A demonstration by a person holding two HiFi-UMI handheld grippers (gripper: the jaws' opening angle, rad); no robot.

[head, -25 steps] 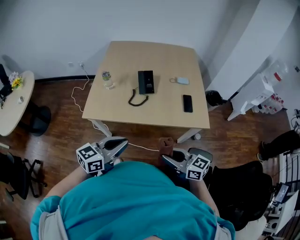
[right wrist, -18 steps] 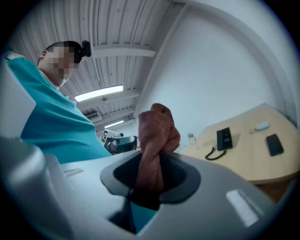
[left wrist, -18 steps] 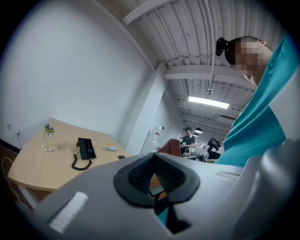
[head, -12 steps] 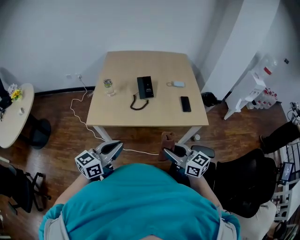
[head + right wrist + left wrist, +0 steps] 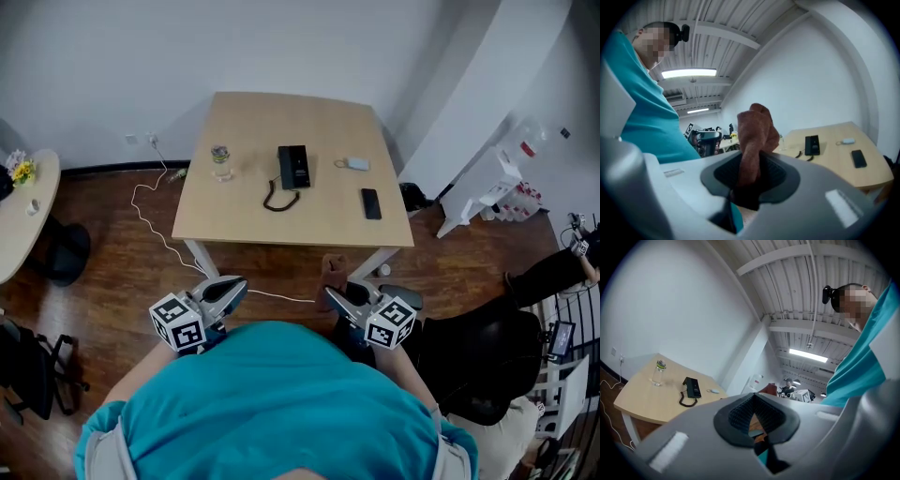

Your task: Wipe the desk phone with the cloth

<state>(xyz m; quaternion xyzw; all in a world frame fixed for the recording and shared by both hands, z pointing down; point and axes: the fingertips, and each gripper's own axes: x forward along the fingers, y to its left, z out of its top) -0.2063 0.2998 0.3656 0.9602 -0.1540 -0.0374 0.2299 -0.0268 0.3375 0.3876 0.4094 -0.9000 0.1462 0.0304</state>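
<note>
The black desk phone [image 5: 293, 167] lies on the light wooden table [image 5: 253, 220], its coiled cord [image 5: 277, 200] trailing toward me. Both grippers hang close to my body, well short of the table's near edge and over the wood floor. My right gripper [image 5: 334, 296] is shut on a brown cloth [image 5: 333, 273], which stands up out of the jaws [image 5: 757, 133]. My left gripper [image 5: 232, 289] is shut with nothing in it. The left gripper view shows the phone [image 5: 692, 387] far off, and it also appears small in the right gripper view [image 5: 812, 144].
On the table stand a small clear bottle [image 5: 221, 161], a little pale object [image 5: 357, 164] and a black smartphone [image 5: 372, 203]. A white cable [image 5: 155, 220] runs over the floor at the table's left. A round side table [image 5: 21, 220] and chairs [image 5: 469, 370] flank me.
The head view has drifted, so the table sits slightly farther off than a second ago. Both grippers stay by my body, and the right one keeps the cloth.
</note>
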